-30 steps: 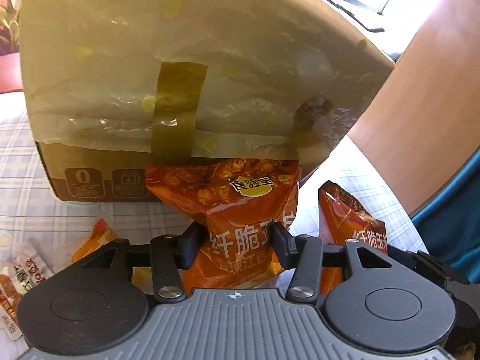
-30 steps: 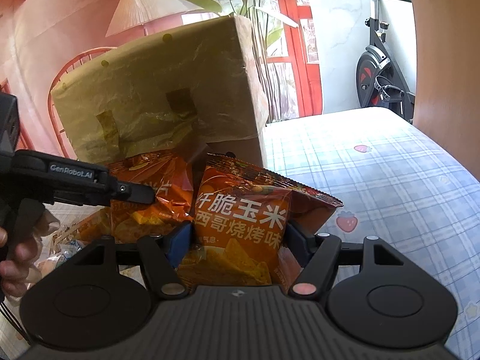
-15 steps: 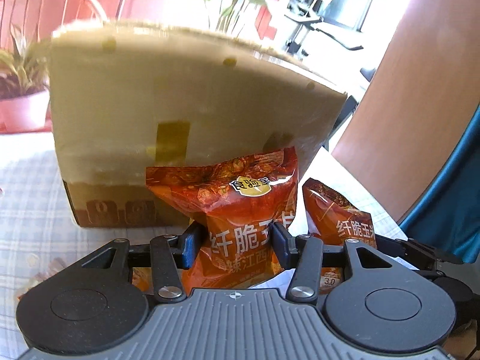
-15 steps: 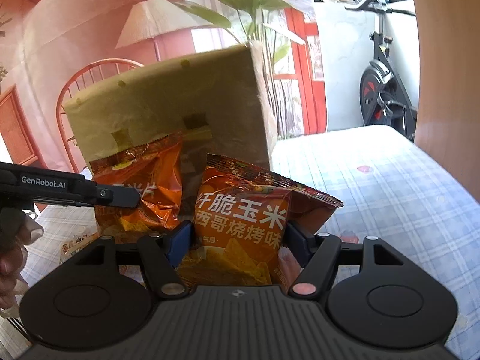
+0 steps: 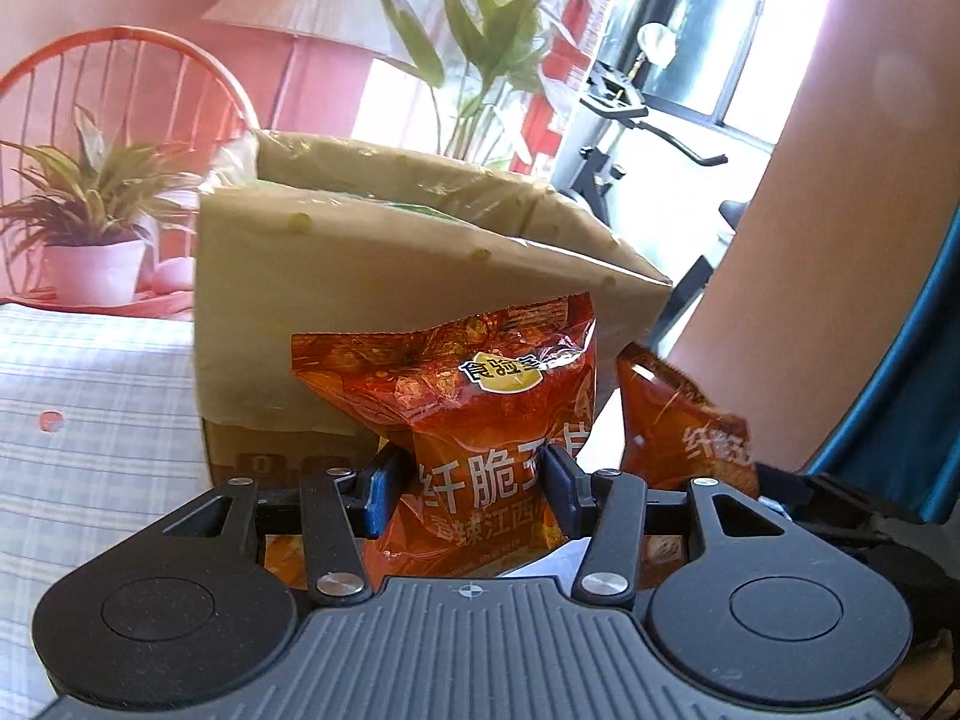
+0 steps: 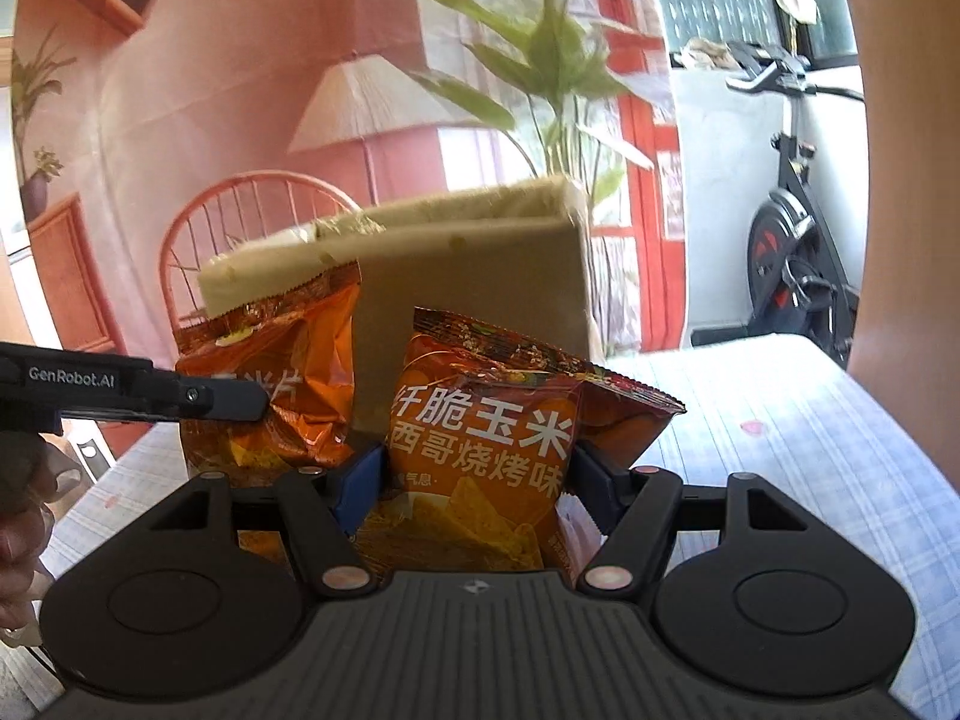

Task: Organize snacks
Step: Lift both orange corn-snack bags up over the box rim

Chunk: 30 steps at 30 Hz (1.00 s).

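Two orange corn-chip bags are gripped, one in each tool, both lifted off the checked worktop [image 6: 840,420]. The left tool [image 5: 470,483] is closed partway on the left bag [image 5: 480,396], its blue pads pressing the bag's sides; the pack carries a yellow badge reading 食验室 and large white characters 纤脆, the rest hidden behind the pads. The right tool [image 6: 477,483] clamps the right bag [image 6: 486,438] the same way; its front reads 纤脆玉米 above 西哥烧烤味, with chips pictured lower down. In the right wrist view the left tool's arm, printed GenRobot.AI, reaches in from the left, with the person's hand [image 6: 21,516] at the frame edge. Just beyond both tools stands an open cardboard box [image 5: 360,276], its flaps up and its outside covered in pale wrapping. Small printed icons near the box's base are too blurred to read.
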Tool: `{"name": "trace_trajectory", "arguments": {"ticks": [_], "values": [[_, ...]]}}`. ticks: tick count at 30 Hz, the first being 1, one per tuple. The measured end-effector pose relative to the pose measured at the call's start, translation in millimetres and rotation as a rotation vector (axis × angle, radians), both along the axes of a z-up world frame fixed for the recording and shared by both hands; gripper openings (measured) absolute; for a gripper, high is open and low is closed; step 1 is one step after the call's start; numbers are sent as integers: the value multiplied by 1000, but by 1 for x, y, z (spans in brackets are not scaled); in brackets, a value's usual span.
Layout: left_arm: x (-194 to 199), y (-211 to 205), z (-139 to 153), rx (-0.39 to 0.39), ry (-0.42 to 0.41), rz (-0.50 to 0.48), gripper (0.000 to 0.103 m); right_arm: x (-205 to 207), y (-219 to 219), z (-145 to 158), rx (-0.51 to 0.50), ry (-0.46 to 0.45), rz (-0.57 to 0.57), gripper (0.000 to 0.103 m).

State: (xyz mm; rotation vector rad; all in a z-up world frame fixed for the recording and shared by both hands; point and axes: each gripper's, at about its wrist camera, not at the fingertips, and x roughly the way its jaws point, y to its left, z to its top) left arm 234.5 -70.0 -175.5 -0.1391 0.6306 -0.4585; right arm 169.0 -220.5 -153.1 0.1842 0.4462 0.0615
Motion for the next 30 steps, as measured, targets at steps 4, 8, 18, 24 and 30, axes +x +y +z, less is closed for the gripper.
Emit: {"name": "trace_trajectory", "arguments": {"ticks": [4, 8, 18, 24, 30], "values": [[-4, 4, 11, 2, -12, 10, 52, 1, 5, 9, -23, -23, 11, 69], [-8, 9, 18, -7, -25, 14, 52, 0, 9, 16, -53, -38, 22, 69], [-9, 16, 58, -71, -111, -22, 52, 3, 6, 57, -85, -139, 43, 69], [11, 13, 94, -123, -153, -32, 53, 24, 2, 84, -123, -207, 66, 69], [60, 4, 123, -130, -186, 11, 53, 68, -10, 99, -161, -250, 74, 69]]}}
